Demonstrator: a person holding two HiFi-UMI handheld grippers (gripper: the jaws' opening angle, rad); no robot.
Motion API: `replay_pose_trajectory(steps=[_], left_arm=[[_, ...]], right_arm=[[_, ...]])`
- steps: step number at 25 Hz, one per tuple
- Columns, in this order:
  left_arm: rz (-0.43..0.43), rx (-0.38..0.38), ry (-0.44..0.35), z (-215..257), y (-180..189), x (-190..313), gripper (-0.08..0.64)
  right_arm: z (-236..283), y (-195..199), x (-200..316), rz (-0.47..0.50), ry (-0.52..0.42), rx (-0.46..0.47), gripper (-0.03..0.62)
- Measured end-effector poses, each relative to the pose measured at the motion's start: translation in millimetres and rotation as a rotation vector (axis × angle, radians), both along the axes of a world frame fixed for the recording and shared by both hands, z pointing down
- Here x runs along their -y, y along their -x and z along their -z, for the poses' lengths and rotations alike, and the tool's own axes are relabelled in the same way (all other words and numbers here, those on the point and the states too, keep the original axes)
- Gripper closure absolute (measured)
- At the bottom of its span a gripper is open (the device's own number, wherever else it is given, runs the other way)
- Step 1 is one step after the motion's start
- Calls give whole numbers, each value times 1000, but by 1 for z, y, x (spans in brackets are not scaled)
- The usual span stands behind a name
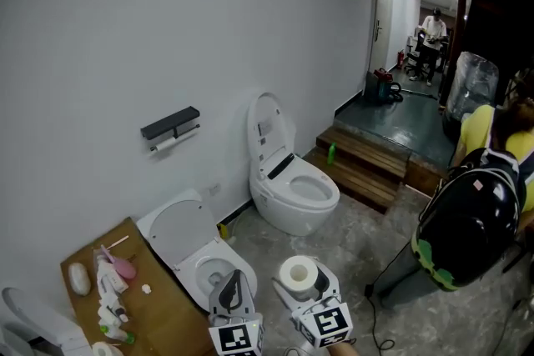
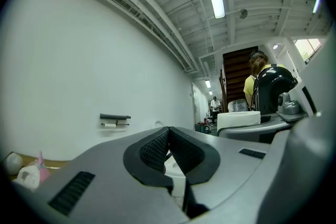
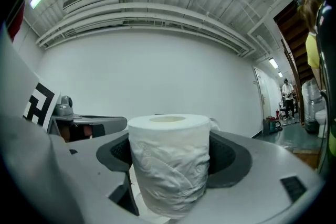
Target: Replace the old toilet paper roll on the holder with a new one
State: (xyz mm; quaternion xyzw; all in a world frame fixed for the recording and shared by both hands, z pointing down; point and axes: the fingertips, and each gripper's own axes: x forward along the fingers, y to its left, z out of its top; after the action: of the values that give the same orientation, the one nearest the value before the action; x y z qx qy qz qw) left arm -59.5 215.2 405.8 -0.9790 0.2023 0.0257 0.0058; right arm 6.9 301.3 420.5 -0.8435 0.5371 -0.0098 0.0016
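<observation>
Bathroom wall [image 1: 167, 29] ahead: right gripper [image 1: 301, 279] tight on toilet roll [image 3: 168, 162], left gripper [image 2: 169, 144] closed.

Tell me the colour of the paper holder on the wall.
The holder is black; clearest in head view.

Count: 2 tongs, left gripper [image 2: 169, 135] and right gripper [image 3: 169, 157]; 1 fresh roll [image 1: 298, 272] between the right gripper's jaws; ahead of both, 1 wall holder [image 1: 171, 124] with 1 old roll [image 1: 166, 144], 2 toilets (far toilet [image 1: 294, 194], near toilet [image 1: 185, 239]); off to their right, 2 people (distant person [image 1: 432, 31], person in yellow [image 1: 482, 133]).
</observation>
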Motion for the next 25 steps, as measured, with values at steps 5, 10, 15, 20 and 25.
replay_pose_trajectory(steps=[5,10,15,20,25], left_arm=[[-9,-3,-7,2,-69,6,545],[34,0,-28,-9,-107,26,545],[107,15,-30,-14,-113,51,545],[157,29,-23,-17,-117,73,545],[169,18,-17,-18,-133,109,545]], right_arm=[[-5,-70,7,-10,5,7,210],[-11,-114,27,34,-13,17,210],[-18,-131,54,92,-27,36,210],[-20,-135,79,156,-20,38,210],[-21,-152,115,167,-13,34,210]])
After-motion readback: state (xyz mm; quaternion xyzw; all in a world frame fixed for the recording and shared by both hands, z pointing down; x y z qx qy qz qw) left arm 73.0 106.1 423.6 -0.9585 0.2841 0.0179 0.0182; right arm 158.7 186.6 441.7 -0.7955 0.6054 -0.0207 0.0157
